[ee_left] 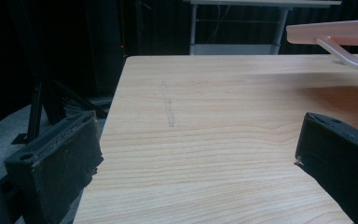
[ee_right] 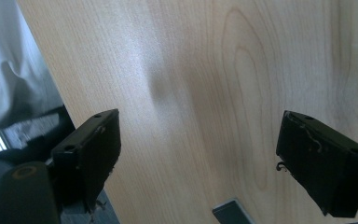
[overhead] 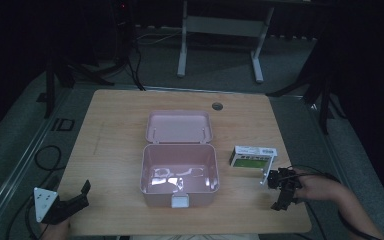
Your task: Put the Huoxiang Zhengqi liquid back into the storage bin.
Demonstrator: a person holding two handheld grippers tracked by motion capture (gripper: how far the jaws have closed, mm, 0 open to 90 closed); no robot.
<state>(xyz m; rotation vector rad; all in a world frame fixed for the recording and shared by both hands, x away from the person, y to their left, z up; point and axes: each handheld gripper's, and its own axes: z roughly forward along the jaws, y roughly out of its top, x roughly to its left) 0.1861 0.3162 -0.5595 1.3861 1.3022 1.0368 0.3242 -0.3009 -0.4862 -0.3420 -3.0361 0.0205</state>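
An open pink plastic box [overhead: 179,187] stands in the middle of the table, its lid [overhead: 179,127] laid back behind it and a white latch at its front. Its inside looks empty and glossy. A small white and green carton [overhead: 252,156] lies flat to the right of the box. My left gripper [overhead: 83,195] rests at the table's front left corner, jaws open, nothing between them [ee_left: 196,149]; the box's rim [ee_left: 335,31] shows at its upper right. My right gripper [overhead: 281,193] hovers just in front of the carton, open over bare wood [ee_right: 198,140].
The wooden table [overhead: 115,150] has a round cable hole [overhead: 217,106] at the back. Its left edge [ee_left: 114,107] runs close to my left gripper. The front edge and the person's clothing [ee_right: 14,70] lie beside my right gripper. Stands and cables surround the table.
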